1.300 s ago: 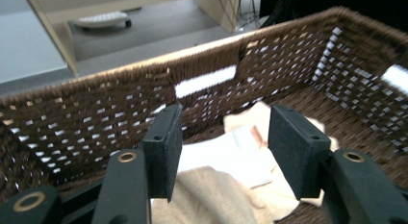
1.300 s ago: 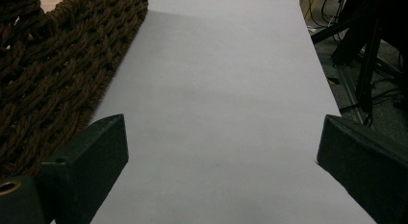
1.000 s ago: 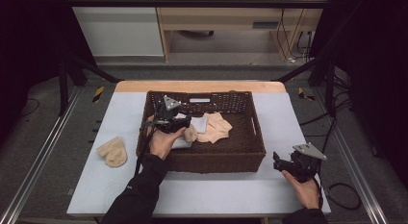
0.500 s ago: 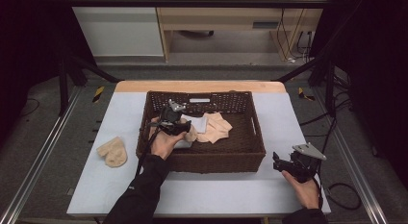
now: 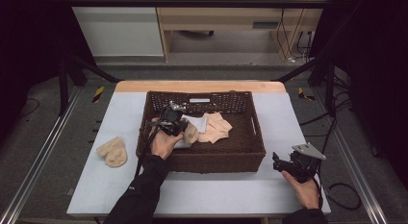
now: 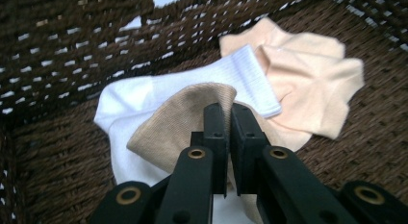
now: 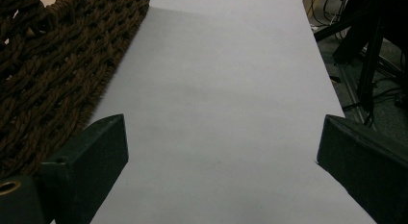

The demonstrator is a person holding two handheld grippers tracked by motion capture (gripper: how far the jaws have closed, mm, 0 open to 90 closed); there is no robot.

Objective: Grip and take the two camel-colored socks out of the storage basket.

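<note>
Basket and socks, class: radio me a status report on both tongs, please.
Left tongs just closed, shut on tan sock in basket. Right tongs open, idle over table. White sock underneath; nothing blocking.

One wicker basket (image 5: 250, 152) stood at frame centre; three socks lay inside — tan (image 6: 178, 128), white (image 6: 130, 96), peach (image 6: 308, 75) — and one beige sock (image 5: 112, 151) lay at left

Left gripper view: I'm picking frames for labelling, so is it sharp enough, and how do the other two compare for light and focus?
Left gripper view: tan sock and white sock are crisp and evenly lit, the near jaws slightly soft. Right gripper view: the jaws are blurred, and the basket casts a soft shadow on the table. High view: dark surroundings, table evenly lit, slightly soft.
</note>
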